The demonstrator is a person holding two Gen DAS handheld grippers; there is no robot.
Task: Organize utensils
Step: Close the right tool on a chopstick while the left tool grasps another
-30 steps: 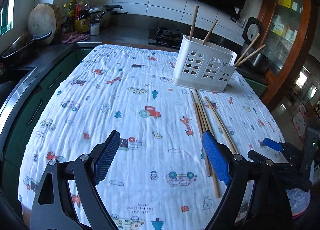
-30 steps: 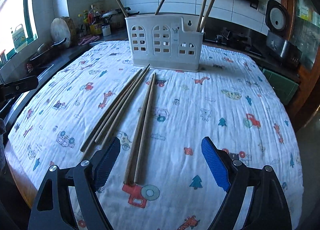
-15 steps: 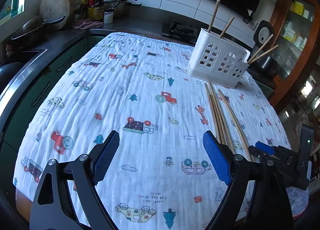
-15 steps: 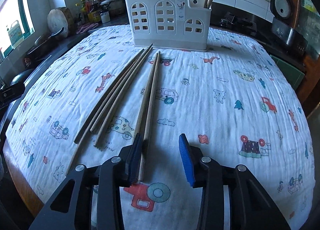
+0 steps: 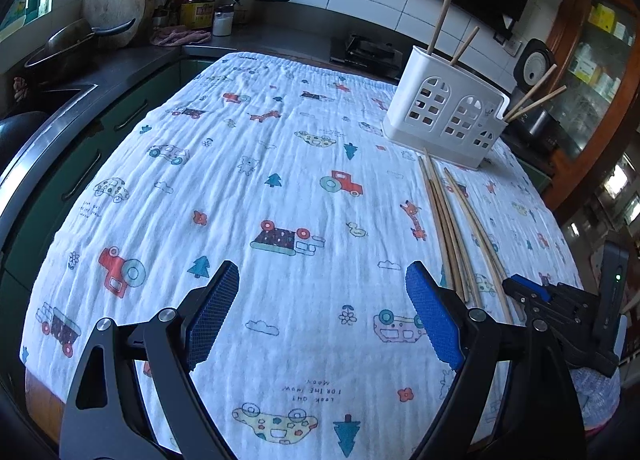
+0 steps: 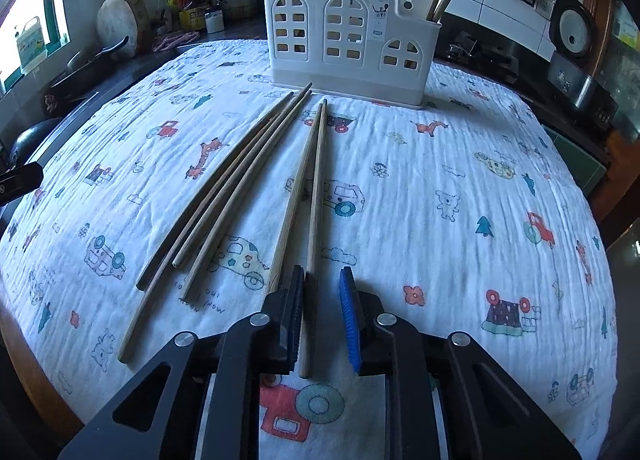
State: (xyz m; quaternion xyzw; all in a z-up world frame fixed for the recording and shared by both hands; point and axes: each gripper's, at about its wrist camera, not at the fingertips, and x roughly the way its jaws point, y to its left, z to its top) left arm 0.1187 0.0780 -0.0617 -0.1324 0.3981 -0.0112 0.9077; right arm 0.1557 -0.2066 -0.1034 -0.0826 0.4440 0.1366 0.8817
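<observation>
A white slotted utensil holder (image 6: 348,44) stands at the far side of the cloth-covered table (image 6: 460,180), with several chopsticks upright in it. Two loose chopsticks (image 6: 316,180) lie side by side in front of it. My right gripper (image 6: 322,274) is low over their near ends and its jaws are closing. The right chopstick lies between the pads, against the left pad, with a gap to the right pad. The left chopstick runs under the left finger. Several more chopsticks (image 6: 240,180) lie to the left. My left gripper (image 5: 322,276) hangs open over bare cloth, holding nothing.
The printed white cloth (image 5: 260,180) covers the whole table. A dark counter (image 5: 120,60) with a pan, bottles and a round board runs along the left and back. A rice cooker (image 6: 572,28) sits at the far right. The right gripper (image 5: 520,286) shows beside the holder (image 5: 444,116) side.
The right jaws have narrowed from wide open to a small gap around one chopstick, and that gripper has sunk nearer the cloth. The left gripper dropped slightly and stays open.
</observation>
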